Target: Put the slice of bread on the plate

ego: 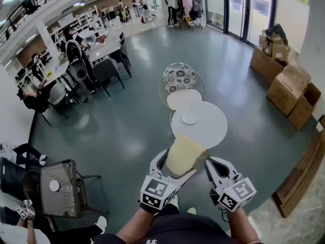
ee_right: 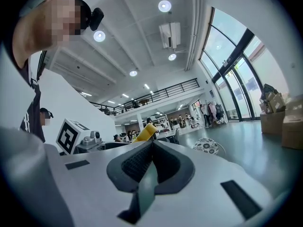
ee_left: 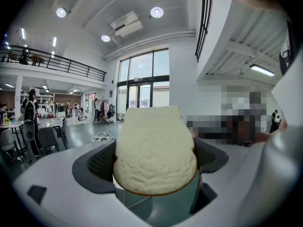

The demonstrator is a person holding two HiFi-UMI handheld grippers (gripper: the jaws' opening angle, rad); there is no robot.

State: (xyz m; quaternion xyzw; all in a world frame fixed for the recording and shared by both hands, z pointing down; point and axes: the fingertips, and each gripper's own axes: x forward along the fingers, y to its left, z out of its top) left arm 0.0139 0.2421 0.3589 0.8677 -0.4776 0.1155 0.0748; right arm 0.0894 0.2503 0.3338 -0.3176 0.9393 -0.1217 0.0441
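1. Holding the slice of bread [ego: 183,154] in the left claw [ego: 176,168]: its jaws clamp the slice from both sides. In the left gripper view the slice stands upright, with its top past the jaw tips.
2. We read the right claw [ee_right: 151,161] as closed, jaws pressed together with nothing between them. In the head view it sits at 3 o'clock of the left claw, just beside it and clear of the bread.
3. We see the plate [ego: 190,118], small and white, on the round white bench [ego: 216,128].
4. The bread hangs in the air at 6 o'clock of the plate, over the bench's near edge in the head view, apart from the plate.
5. A smaller white round top [ego: 184,99] meets the bench at 12 o'clock. A patterned round top [ego: 179,77] lies further out at 12 o'clock.
6. We see cardboard boxes [ego: 287,85] on the floor at 3 o'clock of the bench, well apart.
7. In the right gripper view, the slice's yellow edge shows at 12 o'clock of the shut jaws.
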